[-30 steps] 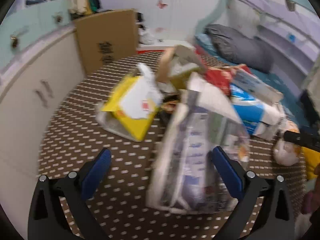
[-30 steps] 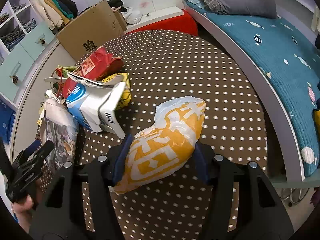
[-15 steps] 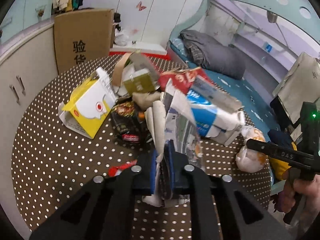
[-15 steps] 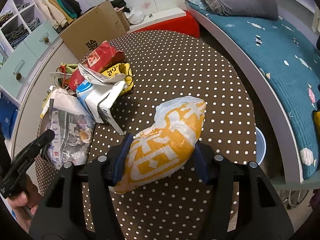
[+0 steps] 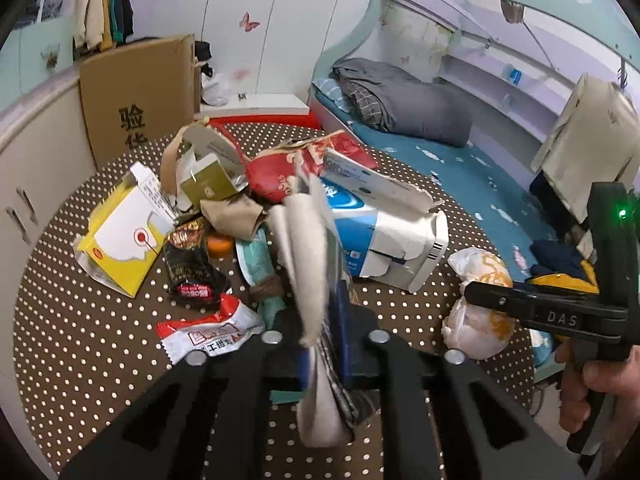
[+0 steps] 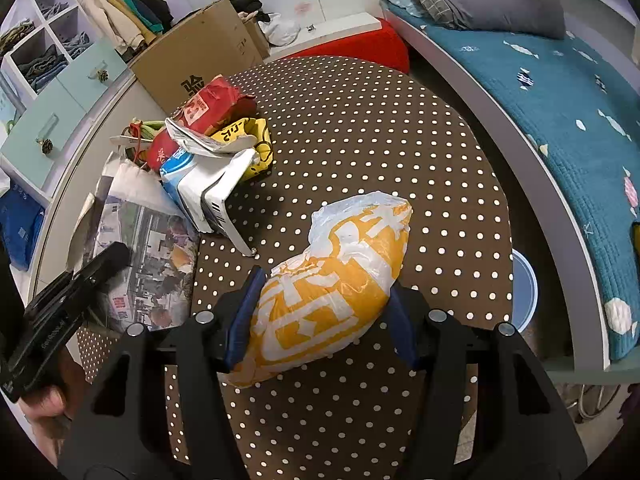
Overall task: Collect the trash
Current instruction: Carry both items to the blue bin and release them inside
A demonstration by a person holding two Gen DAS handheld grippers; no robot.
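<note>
Our left gripper (image 5: 326, 344) is clamped on a folded newspaper (image 5: 316, 280), whose pages rise between the blue pads and hang below them. Our right gripper (image 6: 320, 320) is closed on a yellow-and-white plastic bag (image 6: 332, 292), both pads pressing its sides, just above the brown polka-dot tabletop (image 6: 360, 140). Beyond the left gripper, loose trash lies on the tabletop: a red-and-white wrapper (image 5: 208, 334) nearest, then a dark snack packet (image 5: 190, 272), a yellow-and-white carton (image 5: 120, 248) to the left and a blue-and-white carton (image 5: 376, 236) to the right. Behind these sit a red bag (image 5: 280, 176) and an olive box (image 5: 208, 184). Farthest, a cardboard box (image 5: 136, 92) stands against the cabinets, and a bed (image 5: 460, 164) lies right.
</note>
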